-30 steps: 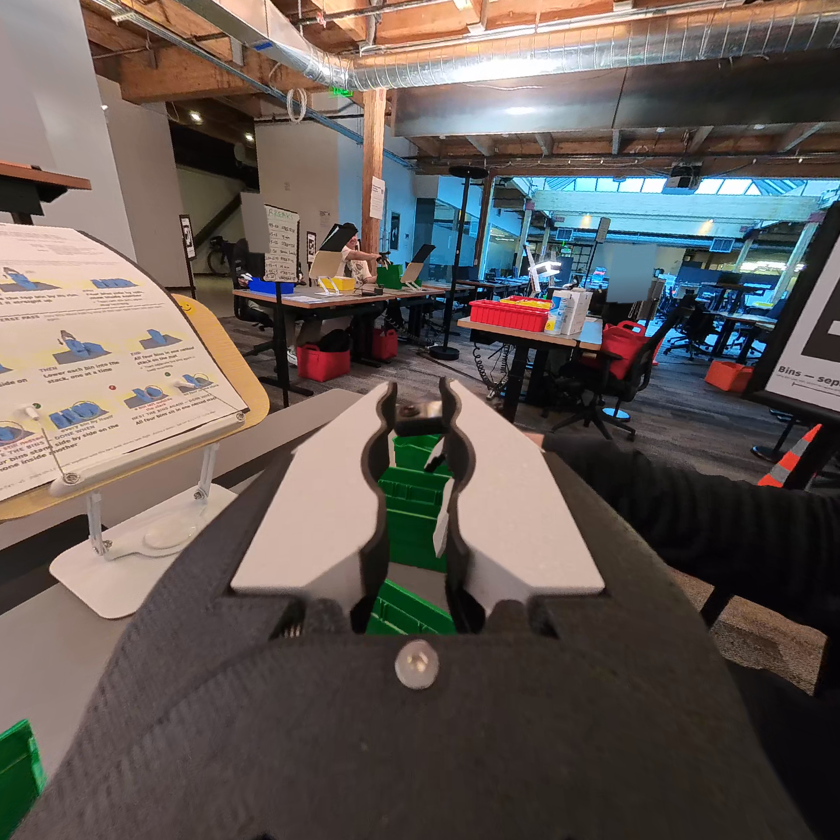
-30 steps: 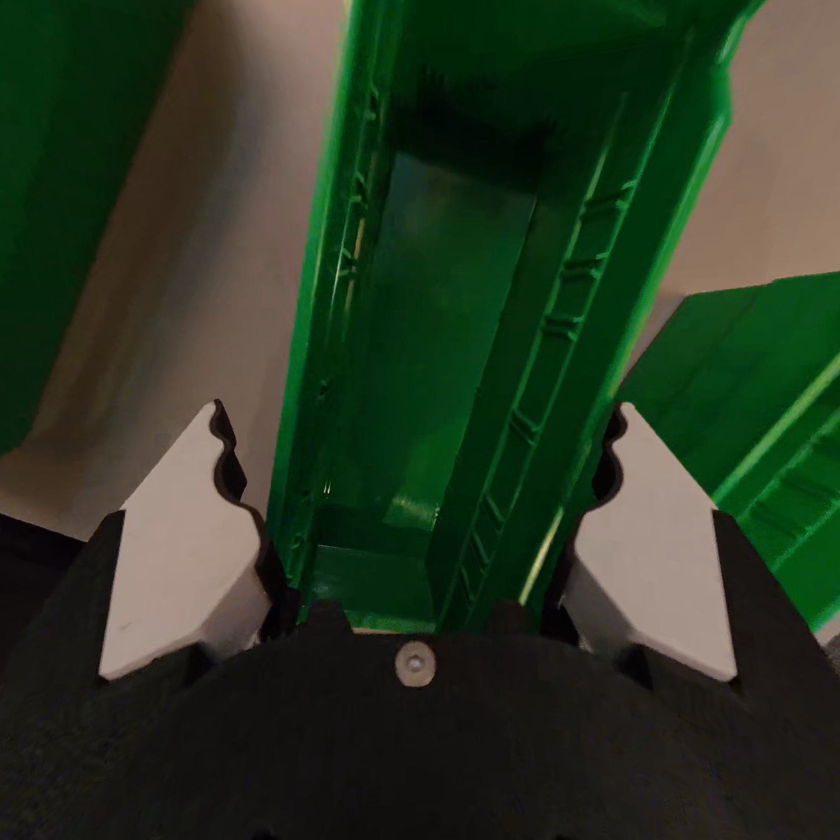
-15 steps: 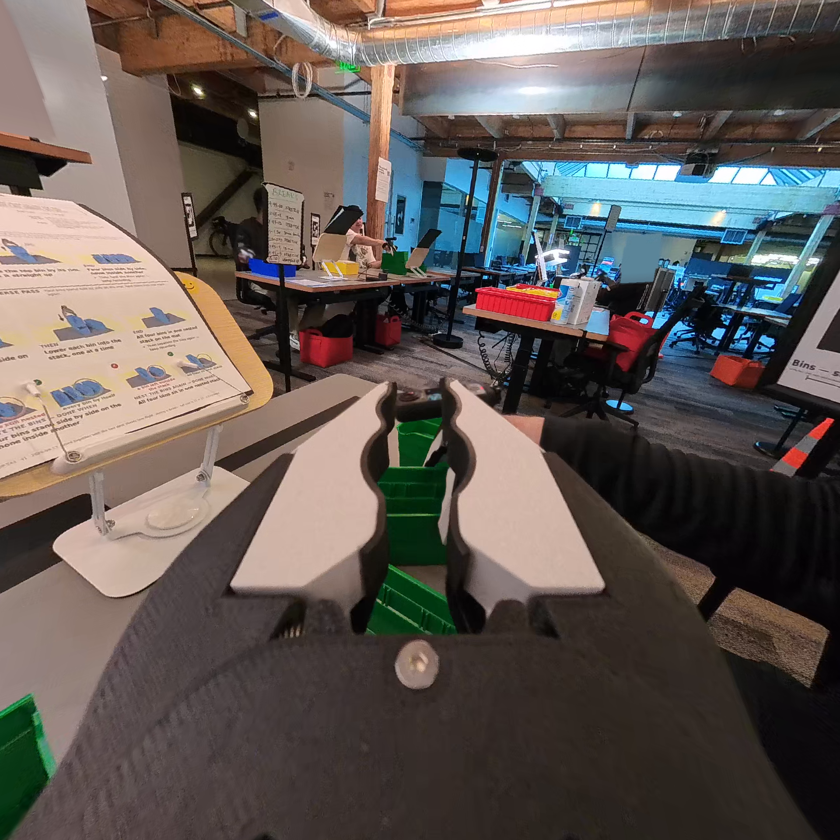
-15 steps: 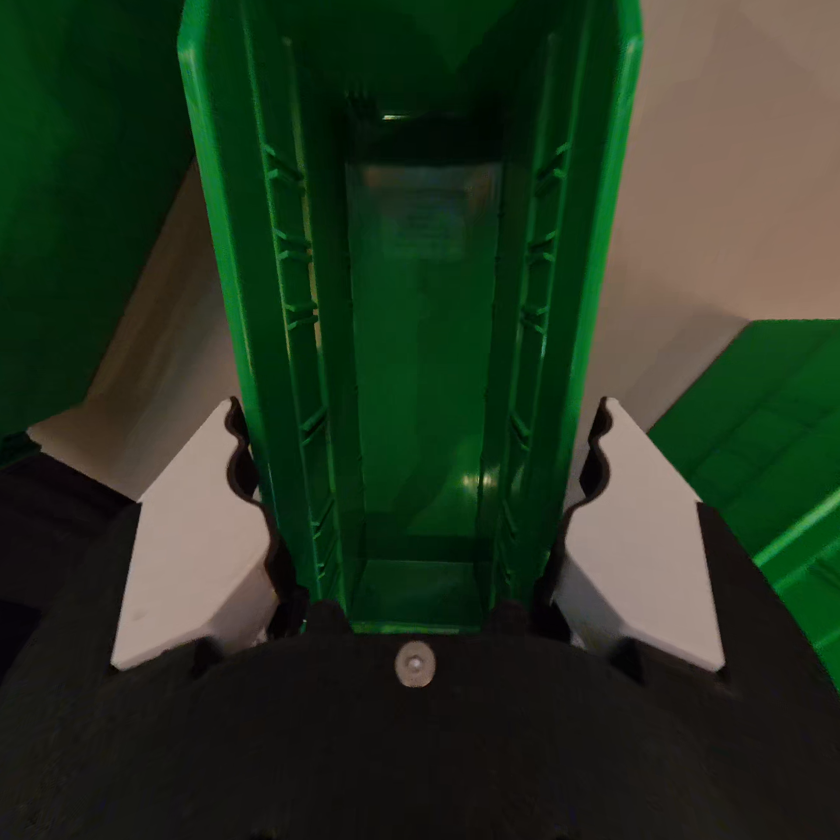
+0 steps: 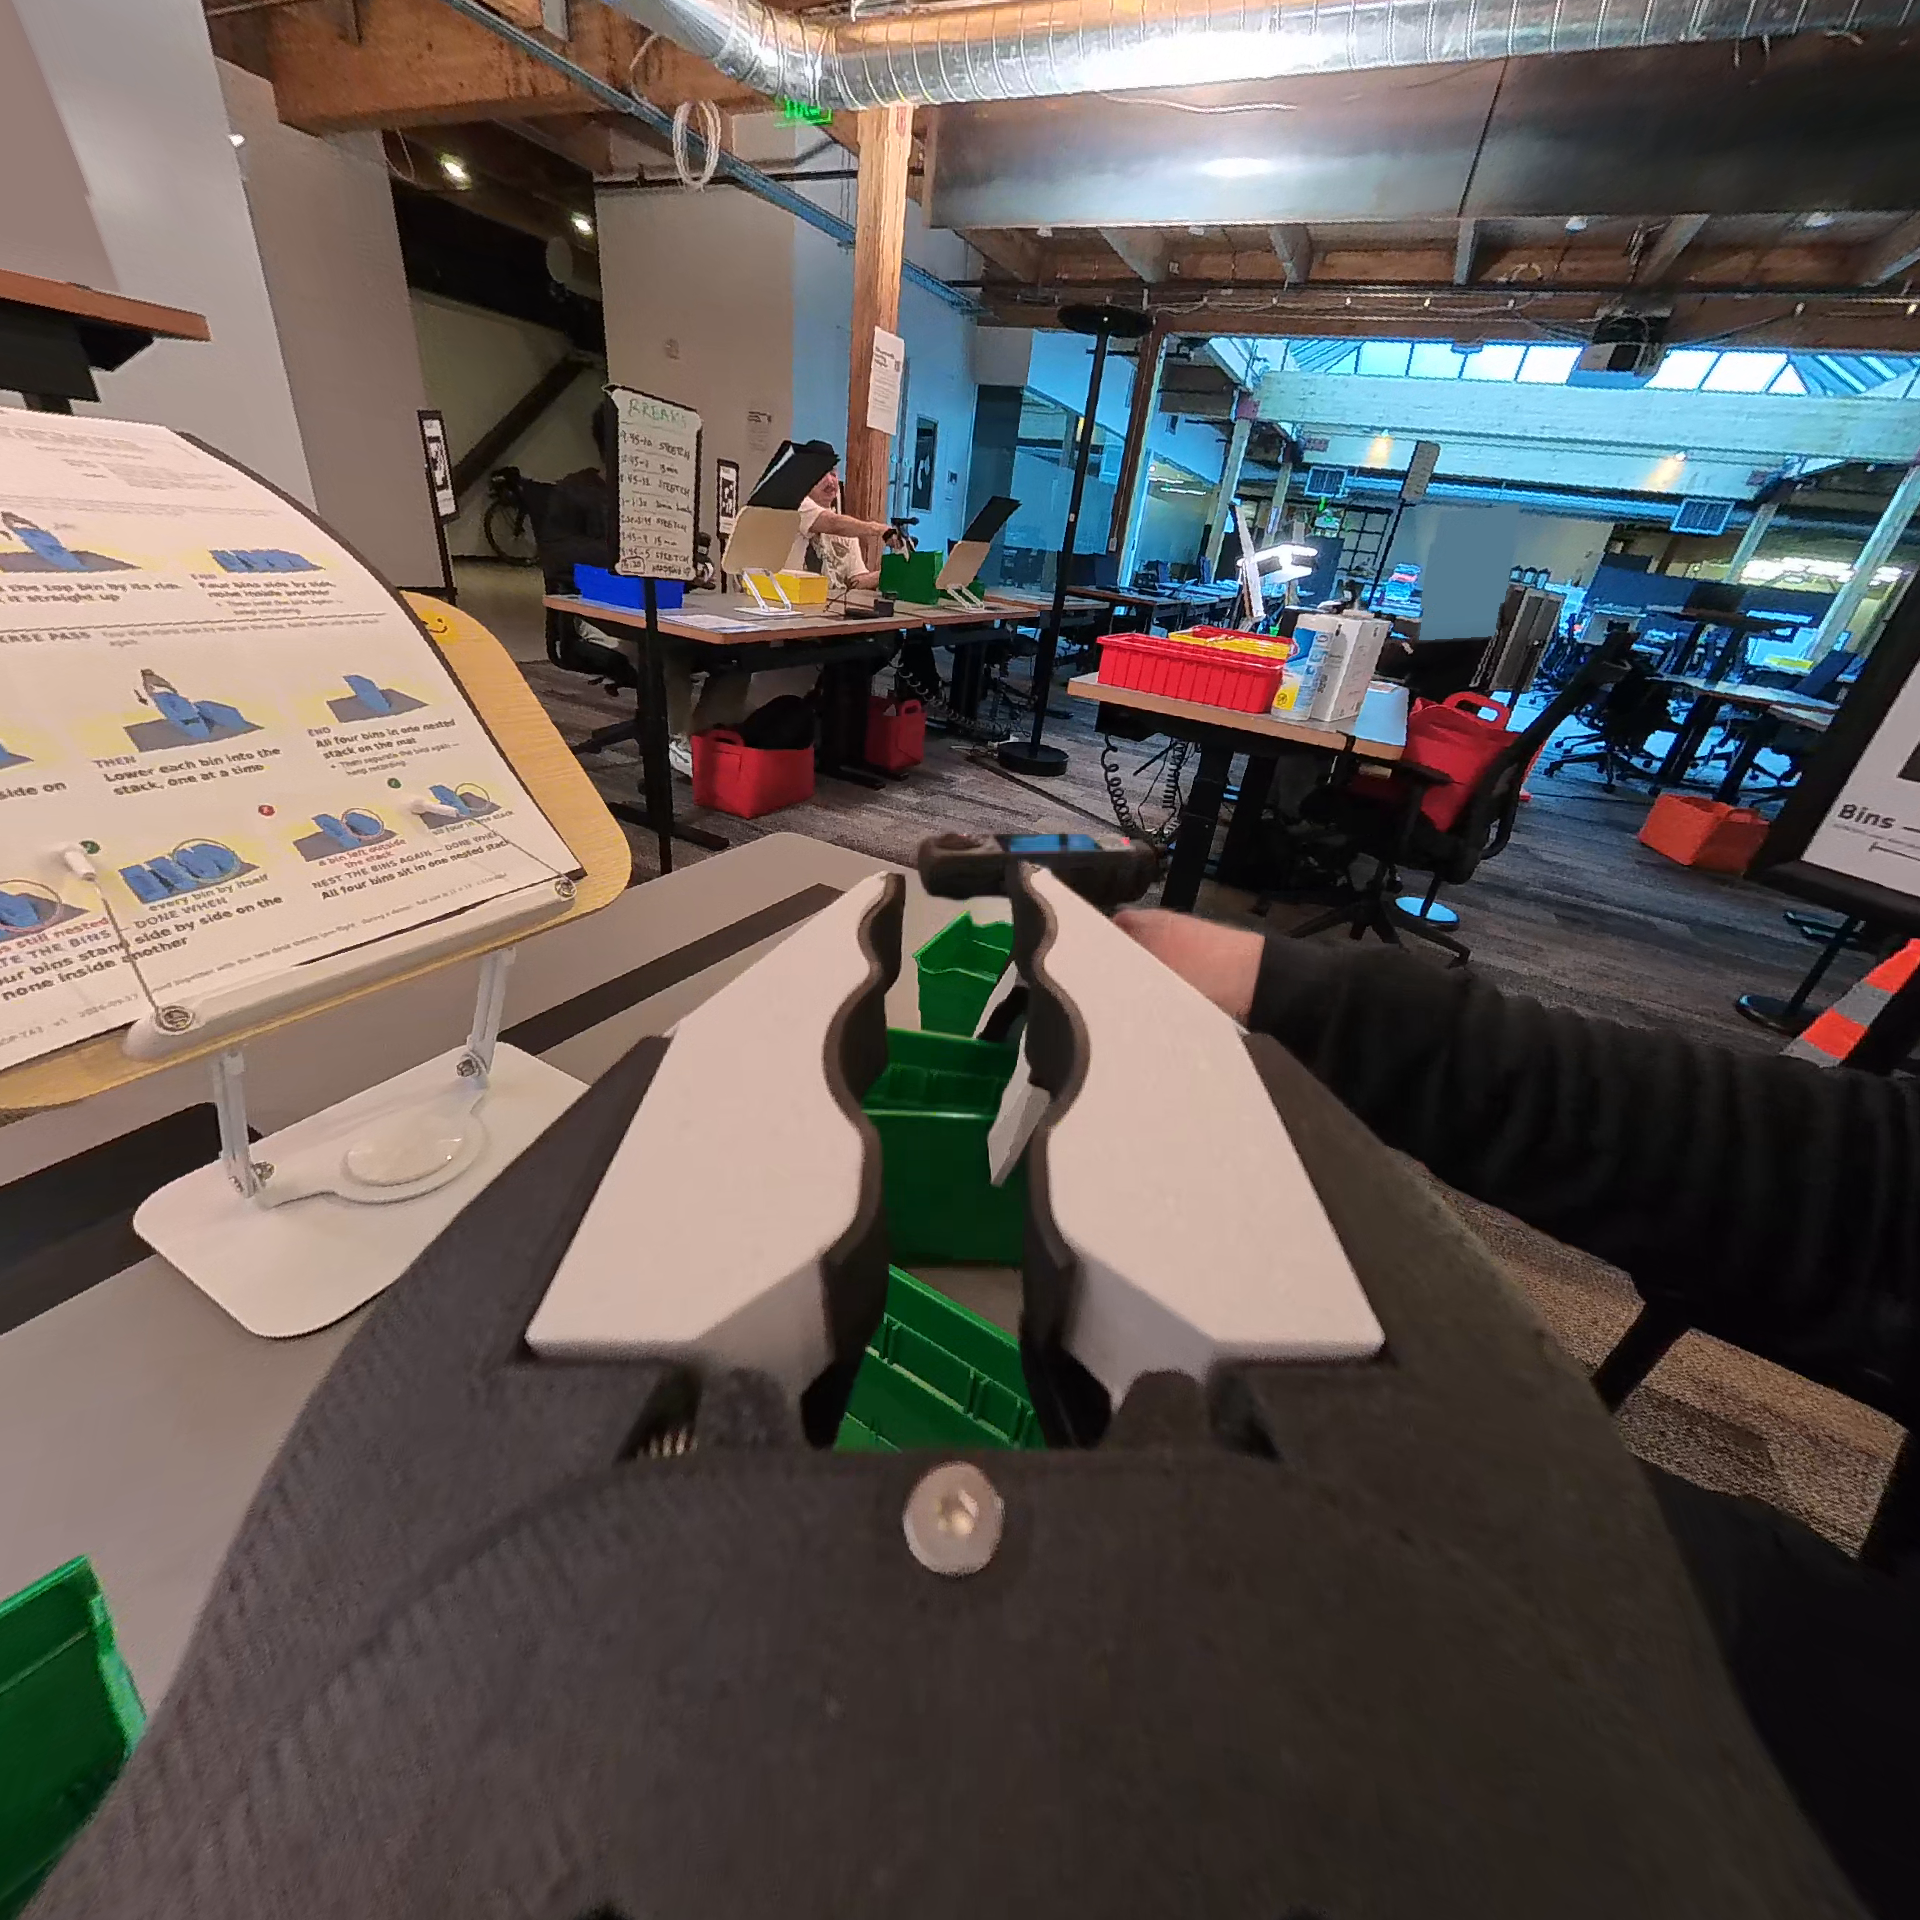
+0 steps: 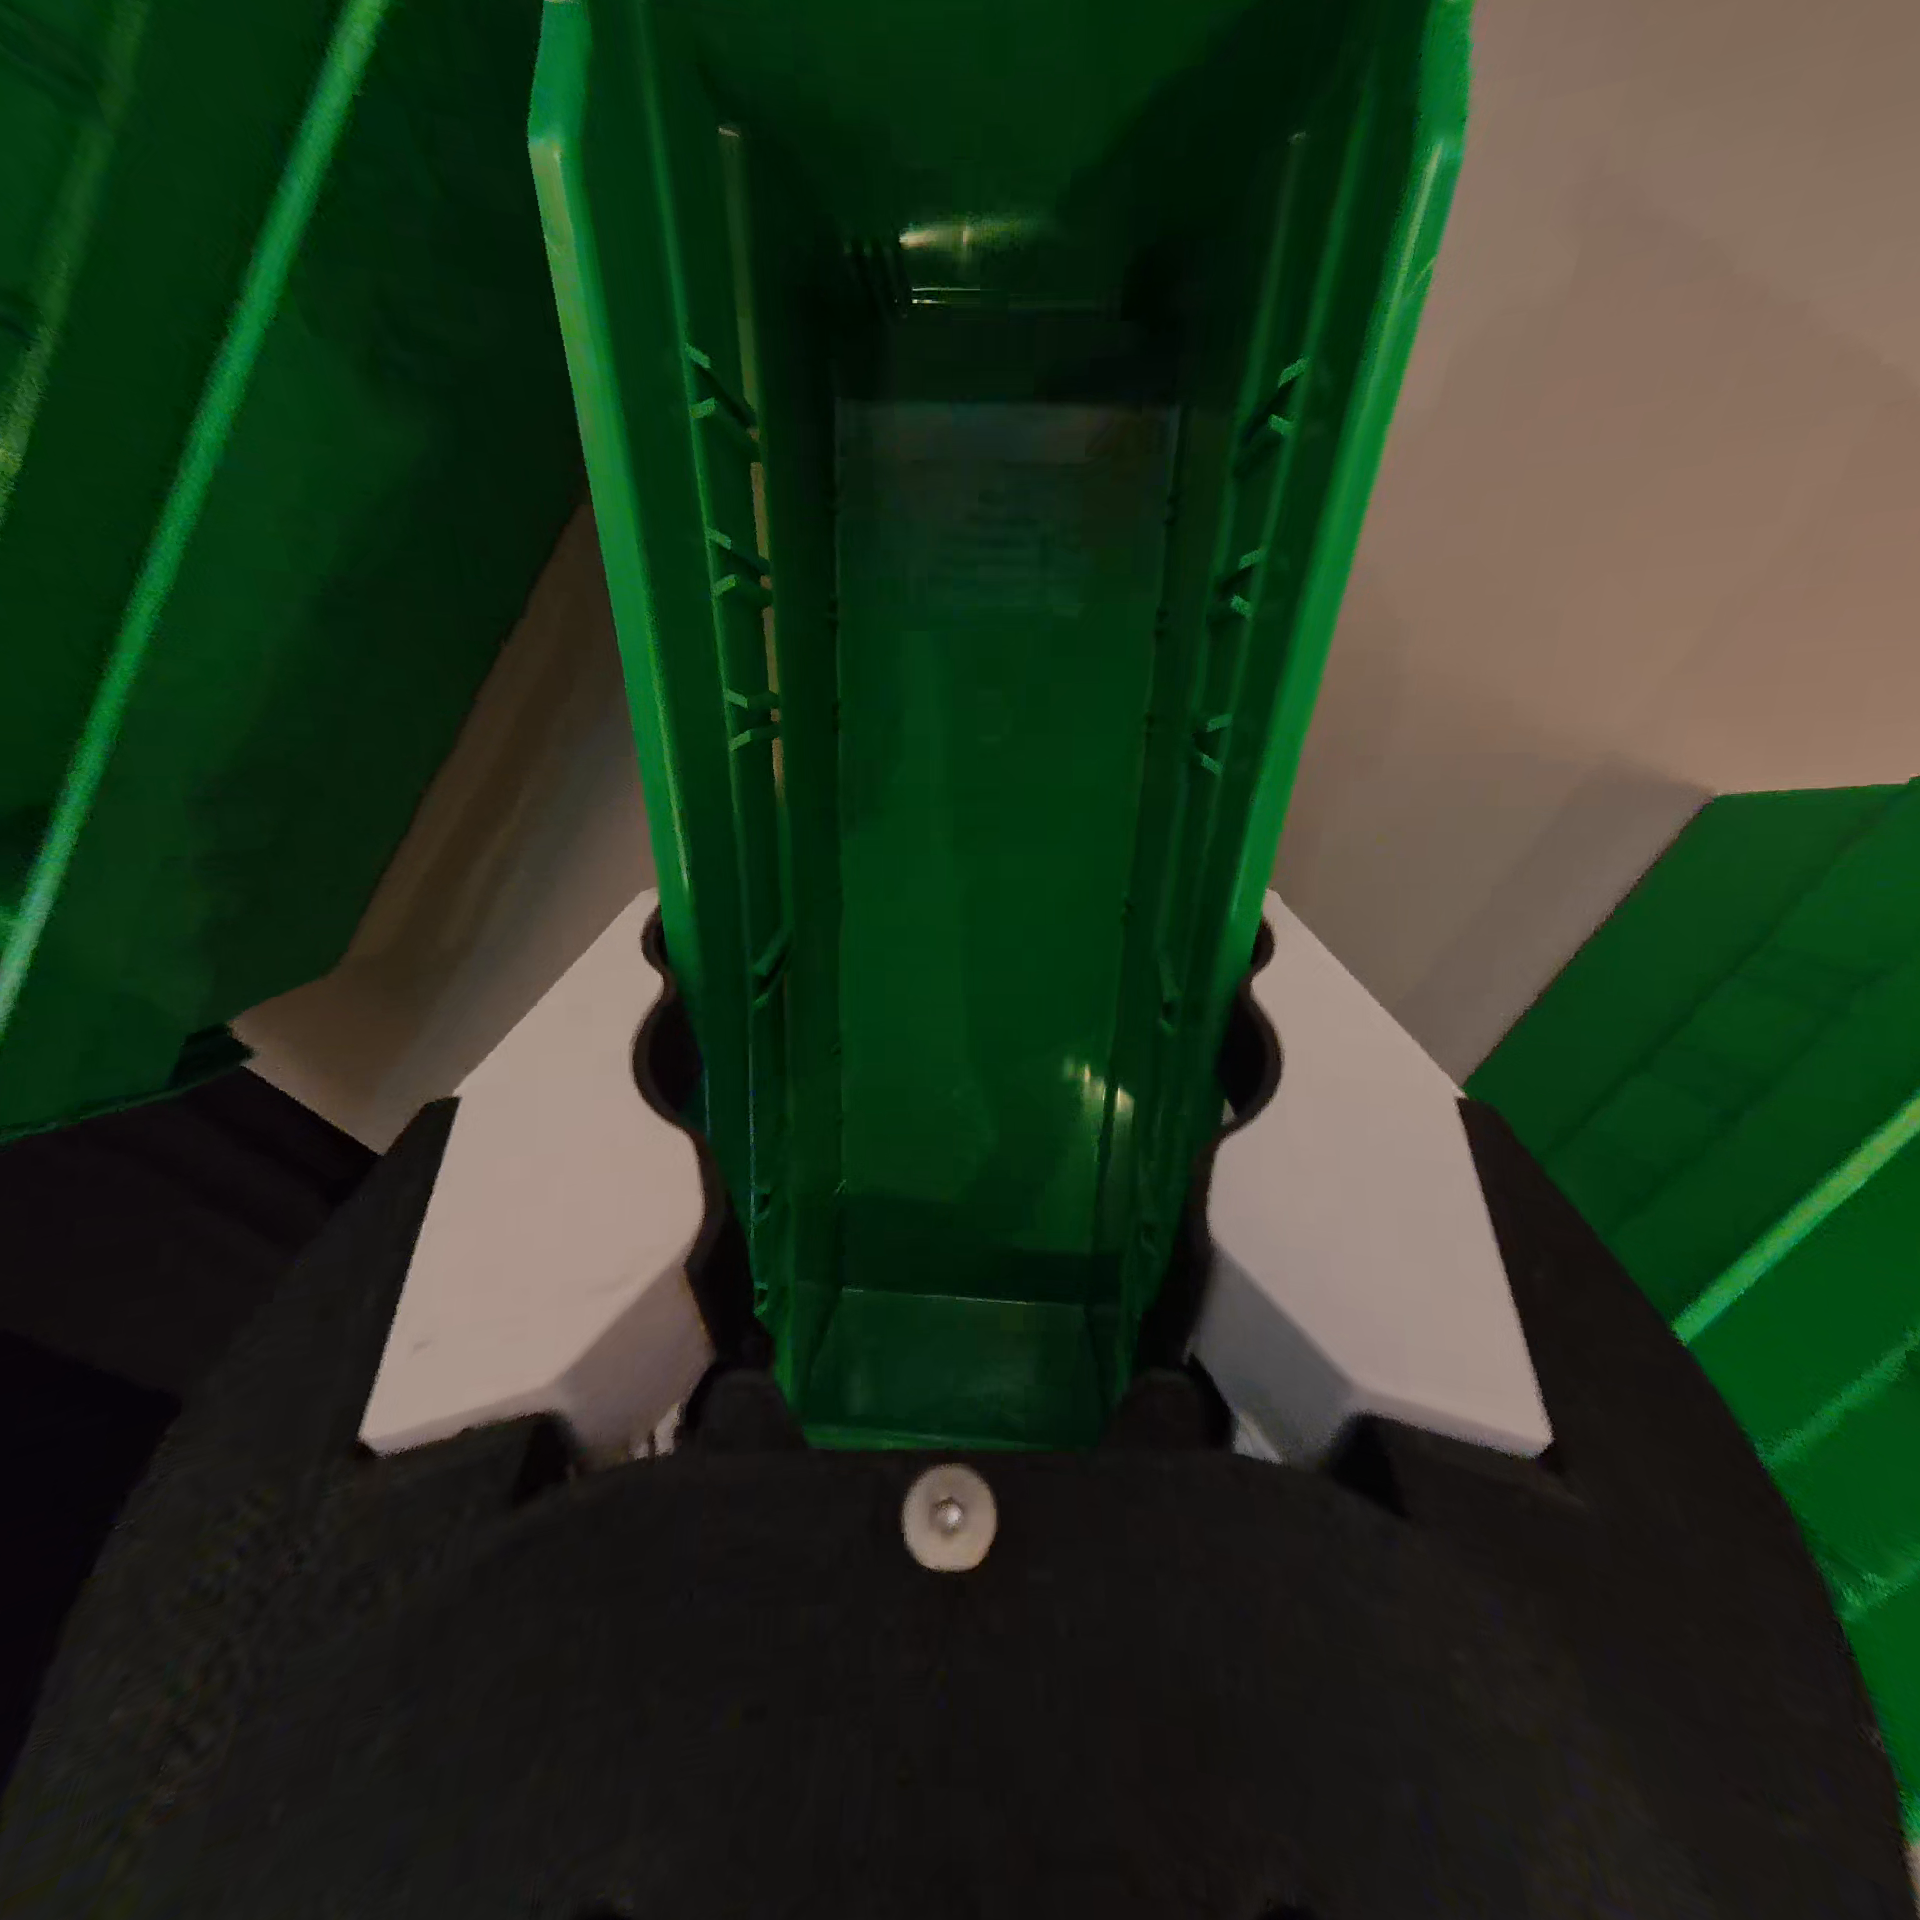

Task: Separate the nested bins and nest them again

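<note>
Since my right gripper (image 6: 956,1060) pinches the narrow green bin (image 6: 997,727) by both long walls near one end, it could pivot and slip. It's ribbed and glossy, over the counter (image 6: 1621,468) between other green bins (image 6: 208,520) (probably lifted). My left gripper (image 5: 951,1049) hovers, fingers narrow, holding nothing.

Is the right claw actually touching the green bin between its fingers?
Touching. The right wrist view shows the right claw closed on the green bin, both fingers pressed against its outer side walls with no gap visible.
</note>
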Demonstrator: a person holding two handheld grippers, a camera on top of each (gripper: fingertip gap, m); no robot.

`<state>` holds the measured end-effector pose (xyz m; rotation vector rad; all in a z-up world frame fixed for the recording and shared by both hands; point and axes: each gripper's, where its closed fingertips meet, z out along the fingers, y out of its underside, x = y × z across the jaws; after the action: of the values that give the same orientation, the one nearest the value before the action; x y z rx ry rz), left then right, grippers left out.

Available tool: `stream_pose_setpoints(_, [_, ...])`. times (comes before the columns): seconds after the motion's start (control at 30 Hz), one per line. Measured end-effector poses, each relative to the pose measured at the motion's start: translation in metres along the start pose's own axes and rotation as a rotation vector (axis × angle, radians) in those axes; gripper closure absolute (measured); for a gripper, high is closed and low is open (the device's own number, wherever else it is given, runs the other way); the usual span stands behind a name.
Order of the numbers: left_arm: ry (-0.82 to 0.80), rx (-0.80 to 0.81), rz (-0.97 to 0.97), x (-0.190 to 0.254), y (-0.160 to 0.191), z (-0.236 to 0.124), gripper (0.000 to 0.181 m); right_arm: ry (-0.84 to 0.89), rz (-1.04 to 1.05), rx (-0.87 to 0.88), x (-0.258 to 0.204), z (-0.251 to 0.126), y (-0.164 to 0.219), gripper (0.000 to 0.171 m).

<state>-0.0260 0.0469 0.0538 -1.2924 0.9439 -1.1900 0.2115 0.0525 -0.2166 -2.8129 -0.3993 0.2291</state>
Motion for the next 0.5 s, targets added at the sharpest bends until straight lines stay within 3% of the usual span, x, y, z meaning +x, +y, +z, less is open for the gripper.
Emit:
stream_pose_setpoints(0.13, [-0.005,-0.001,0.005,-0.001,-0.001,-0.001,0.162,-0.019,0.037,0.075,-0.002,-0.031,-0.012,0.068])
stream_pose_setpoints(0.3, [-0.013,0.007,0.001,-0.004,-0.003,-0.005,0.162,0.01,0.112,0.161,0.009,-0.111,-0.017,0.065])
stream_pose_setpoints(0.5, [-0.019,0.02,-0.018,-0.009,-0.004,-0.009,0.162,0.204,0.313,0.153,0.077,-0.185,0.035,0.063])
